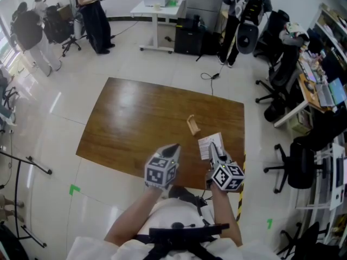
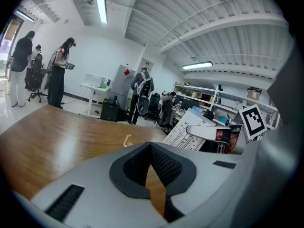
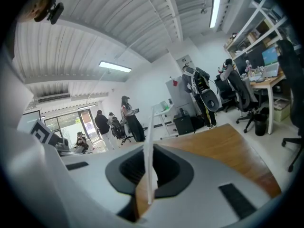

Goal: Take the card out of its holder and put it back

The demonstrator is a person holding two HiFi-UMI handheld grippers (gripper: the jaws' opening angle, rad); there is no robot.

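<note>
- The right claw (image 1: 212, 147) is closed on the card (image 1: 206, 143). In the right gripper view the white card (image 3: 147, 127) shows edge-on, pinched between the two pads of the right claw (image 3: 148, 152) and running out past their tips.
- In the head view the card is over the near right part of the brown tabletop (image 1: 135, 118), close to its near edge.
- The left gripper view shows the card (image 2: 186, 131) tilted, with rows of small print on its face and one jaw of the right claw (image 2: 205, 131) across it.
- The holder (image 1: 193, 125), a small light wooden piece, stands on the tabletop just beyond the card, on its far left side. Card and holder are apart, not touching.
- From the left gripper view the holder (image 2: 127, 140) sits out on the wood, left of the card.
- The left claw (image 1: 174, 147) is to the left of the right one, near the same near edge of the tabletop. Its jaws meet at the tips, and only the wood shows in the gap behind them (image 2: 151, 148).
- The two claws are side by side, close but not touching.
- Far off, several people (image 1: 93, 16) stand by a white desk (image 1: 157, 7), and office chairs (image 1: 295, 169) line the right side of the room.
</note>
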